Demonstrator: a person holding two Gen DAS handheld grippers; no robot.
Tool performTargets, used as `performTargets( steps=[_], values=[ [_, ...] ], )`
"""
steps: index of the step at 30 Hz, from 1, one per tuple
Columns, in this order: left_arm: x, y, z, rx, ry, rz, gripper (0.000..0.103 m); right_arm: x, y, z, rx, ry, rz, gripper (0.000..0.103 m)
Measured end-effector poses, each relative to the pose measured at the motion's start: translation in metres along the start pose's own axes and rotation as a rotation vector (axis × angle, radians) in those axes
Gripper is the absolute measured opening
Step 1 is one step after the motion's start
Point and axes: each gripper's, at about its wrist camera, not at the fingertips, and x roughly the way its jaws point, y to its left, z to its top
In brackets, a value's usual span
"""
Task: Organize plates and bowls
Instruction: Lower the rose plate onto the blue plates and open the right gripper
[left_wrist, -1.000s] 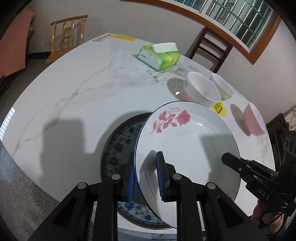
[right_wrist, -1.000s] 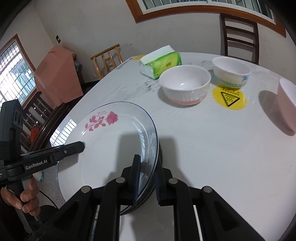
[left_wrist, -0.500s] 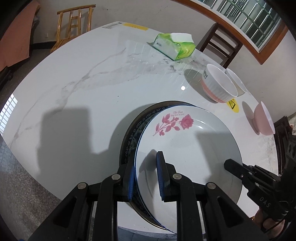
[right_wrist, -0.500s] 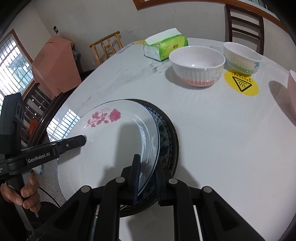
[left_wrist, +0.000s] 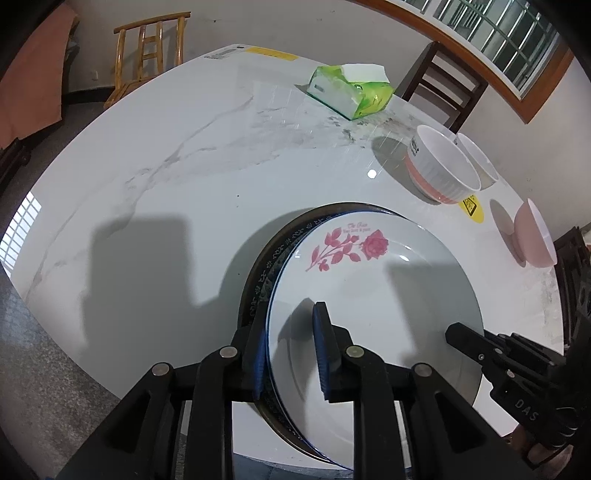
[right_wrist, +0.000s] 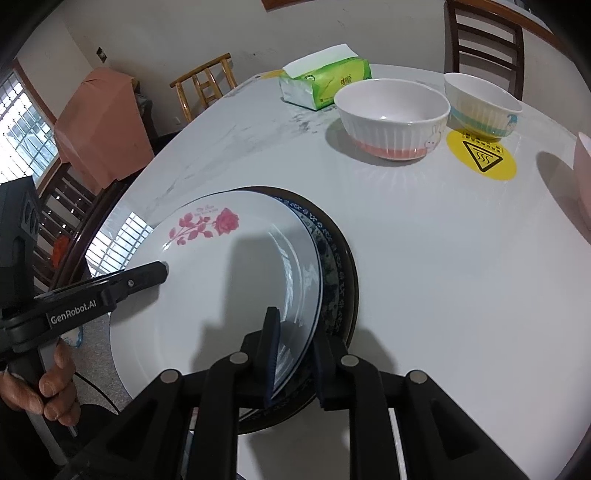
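**Rose plate held at both edges over the blue-patterned plate**

The white rose plate is seen lying on top of the dark blue-patterned plate, offset so that a crescent of the lower plate's rim is left exposed on one side. Both plates are placed near the edge of the white marble surface.

The left gripper is closed narrowly on the near rim of the rose plate, with one blue-padded finger above the plate and the other below its edge. The right gripper is likewise clamped on the opposite rim of the same plate, one finger on the plate's upper face and the other outside its edge, above the patterned plate. Whether the rose plate is fully resting on the lower plate or slightly lifted cannot be told.

Farther back on the surface, a white ribbed bowl with a pink base is set just beside a white bowl with a blue band; a yellow warning sticker is seen in front of the latter. A pink bowl is placed well apart at the right. A green tissue pack lies near the far edge, and wooden chairs are visible beyond the surface
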Motion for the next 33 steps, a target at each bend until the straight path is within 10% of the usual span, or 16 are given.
performTargets(
  steps=[33],
  values=[
    [-0.003,-0.01,0.008,0.053,-0.04,0.182,0.033,0.007,0.033,-0.002,-0.147,0.013,-0.148,0.032]
  ],
)
